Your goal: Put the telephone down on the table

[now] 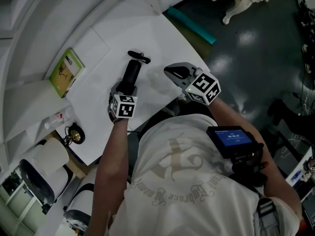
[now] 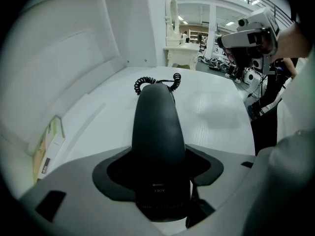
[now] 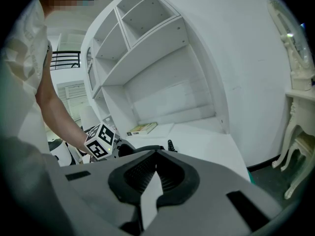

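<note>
L gripper (image 1: 129,86) is gripping the near end of the black telephone (image 1: 133,70), jaws wide round it, at the white worktop (image 1: 162,38); touching or not, can't tell. Coiled cord (image 1: 139,57) is trailing at its far end. R gripper (image 1: 170,73) is hovering just right, closed, empty. Green book (image 1: 65,72) is lying well left.

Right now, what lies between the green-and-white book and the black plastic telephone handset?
Nothing: in the head view, only bare white table separates the green-and-white book from the black plastic telephone handset.
</note>
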